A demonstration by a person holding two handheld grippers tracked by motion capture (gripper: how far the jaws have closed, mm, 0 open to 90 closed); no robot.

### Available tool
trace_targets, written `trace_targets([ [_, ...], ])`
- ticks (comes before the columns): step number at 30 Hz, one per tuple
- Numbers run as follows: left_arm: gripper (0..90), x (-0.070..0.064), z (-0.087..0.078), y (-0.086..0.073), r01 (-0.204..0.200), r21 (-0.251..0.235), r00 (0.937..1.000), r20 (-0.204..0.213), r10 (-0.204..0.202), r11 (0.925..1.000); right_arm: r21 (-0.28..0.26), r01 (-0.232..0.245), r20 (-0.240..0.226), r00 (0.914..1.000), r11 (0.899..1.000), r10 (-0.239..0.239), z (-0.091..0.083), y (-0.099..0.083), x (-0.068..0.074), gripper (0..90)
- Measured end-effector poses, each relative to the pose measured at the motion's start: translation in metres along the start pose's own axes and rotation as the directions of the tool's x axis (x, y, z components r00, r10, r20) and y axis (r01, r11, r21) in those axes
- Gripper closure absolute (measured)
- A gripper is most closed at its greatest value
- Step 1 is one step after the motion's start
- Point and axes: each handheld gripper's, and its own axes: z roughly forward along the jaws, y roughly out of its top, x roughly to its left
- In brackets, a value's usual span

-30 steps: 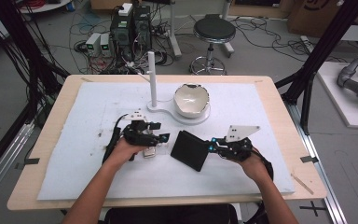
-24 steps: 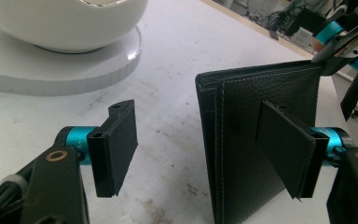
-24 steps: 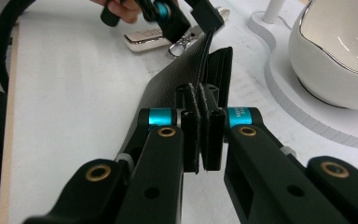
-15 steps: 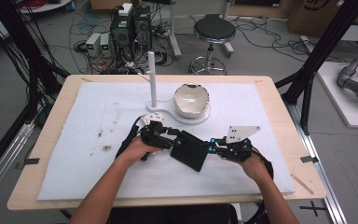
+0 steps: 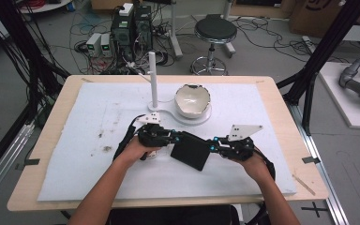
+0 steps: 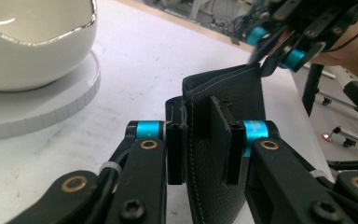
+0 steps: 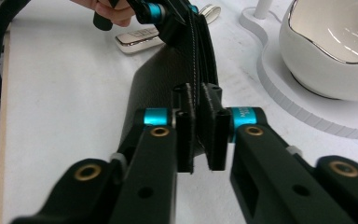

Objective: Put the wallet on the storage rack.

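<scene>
A black leather wallet (image 5: 190, 151) is held just above the white mat between my two grippers. The left gripper (image 5: 176, 137) is shut on the wallet's left edge, and in the left gripper view its jaws (image 6: 204, 140) press both faces of the wallet (image 6: 223, 93). My right gripper (image 5: 214, 144) is shut on the opposite edge; the right gripper view has its pads (image 7: 200, 126) clamped on the wallet (image 7: 168, 79). Each gripper view also catches the other gripper at the wallet's far end.
A white bowl (image 5: 193, 101) sits on a white round base with an upright white post (image 5: 153, 79) behind the wallet. A small white and silver object (image 7: 140, 39) lies on the mat by the left hand. The mat has dark specks at left.
The left gripper has moved right from the small object to the wallet and shut on its left edge. The right gripper has stayed on the wallet.
</scene>
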Motion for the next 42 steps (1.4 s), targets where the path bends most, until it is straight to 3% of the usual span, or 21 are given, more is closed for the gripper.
trace_targets([
  [1,77.3,-0.001,-0.001,0.000,-0.003,-0.003,1.0000,0.000,0.003,1.0000,0.000,-0.021,0.002,0.9998,1.000,0.021,0.001,-0.001,-0.001,67.3],
  [2,77.7,-0.002,-0.001,-0.001,-0.006,-0.008,1.0000,0.001,0.006,1.0000,-0.004,-0.047,0.020,0.9987,0.999,0.047,0.003,-0.005,-0.004,53.6],
  [3,77.7,-0.003,-0.002,-0.001,-0.011,-0.014,0.9999,0.006,0.011,0.9998,-0.004,-0.047,0.020,0.9987,0.999,0.047,0.003,-0.005,-0.004,53.6],
  [6,78.2,-0.007,-0.005,0.000,-0.029,-0.028,0.9994,0.019,0.030,0.9992,-0.022,-0.127,0.020,0.9917,0.992,0.127,0.003,-0.013,-0.010,39.7],
  [10,78.6,-0.010,-0.006,0.001,-0.049,-0.044,0.9985,0.020,0.050,0.9978,-0.032,-0.225,-0.032,0.9741,0.974,0.224,0.003,-0.020,-0.016,34.9],
  [11,78.8,-0.011,-0.006,0.001,-0.050,-0.047,0.9985,0.022,0.051,0.9976,-0.016,-0.260,-0.054,0.9645,0.966,0.258,0.004,-0.022,-0.018,33.0],
  [13,78.8,-0.011,-0.007,0.001,-0.054,-0.063,0.9984,0.013,0.055,0.9966,-0.003,-0.272,-0.065,0.9604,0.962,0.271,0.006,-0.023,-0.019,33.0],
  [17,79.7,-0.011,-0.011,0.003,-0.045,-0.122,0.9990,-0.010,0.044,0.9915,0.039,-0.295,-0.098,0.9498,0.955,0.297,0.013,-0.024,-0.016,33.4],
  [20,80.2,-0.010,-0.013,0.004,-0.033,-0.152,0.9994,-0.013,0.032,0.9878,0.021,-0.314,-0.127,0.9409,0.949,0.314,0.020,-0.023,-0.014,37.1],
  [22,80.2,-0.009,-0.014,0.004,-0.019,-0.172,0.9998,0.000,0.020,0.9849,-0.005,-0.310,-0.116,0.9445,0.951,0.307,0.022,-0.022,-0.013,39.3],
  [23,80.2,-0.009,-0.015,0.004,-0.019,-0.180,0.9998,0.006,0.021,0.9835,-0.023,-0.298,-0.108,0.9497,0.954,0.294,0.023,-0.022,-0.014,41.3],
  [24,80.3,-0.010,-0.015,0.004,-0.016,-0.188,0.9998,0.010,0.018,0.9821,-0.053,-0.284,-0.070,0.9574,0.957,0.280,0.022,-0.021,-0.016,41.8],
  [27,80.3,-0.010,-0.015,0.004,-0.016,-0.189,0.9996,0.020,0.021,0.9818,-0.073,-0.300,-0.075,0.9528,0.951,0.294,0.023,-0.022,-0.021,42.8],
  [31,80.3,-0.011,-0.015,0.005,-0.002,-0.220,0.9990,0.044,0.012,0.9756,-0.082,-0.279,-0.139,0.9539,0.957,0.266,0.030,-0.022,-0.024,45.8],
  [32,80.3,-0.011,-0.015,0.006,-0.001,-0.229,0.9989,0.046,0.012,0.9735,-0.079,-0.281,-0.167,0.9497,0.957,0.265,0.033,-0.022,-0.023,45.9],
  [33,80.3,-0.011,-0.015,0.006,0.001,-0.237,0.9989,0.046,0.010,0.9716,-0.072,-0.281,-0.189,0.9460,0.957,0.263,0.035,-0.022,-0.023,49.1],
  [34,80.3,-0.011,-0.016,0.006,0.006,-0.242,0.9990,0.044,0.005,0.9704,-0.076,-0.273,-0.210,0.9446,0.959,0.252,0.036,-0.021,-0.021,57.9],
  [35,80.3,-0.009,-0.017,0.006,0.011,-0.247,0.9990,0.044,0.000,0.9690,-0.076,-0.273,-0.210,0.9446,0.959,0.252,0.036,-0.021,-0.021,57.9],
  [39,79.8,-0.008,-0.021,0.007,0.034,-0.273,0.9989,0.041,-0.024,0.9616,-0.154,-0.269,-0.239,0.9439,0.951,0.228,0.027,-0.018,-0.020,72.4],
  [42,78.1,-0.007,-0.022,0.007,0.045,-0.261,0.9988,0.030,-0.039,0.9642,-0.173,-0.256,-0.246,0.9462,0.951,0.210,0.023,-0.015,-0.017,76.5],
])
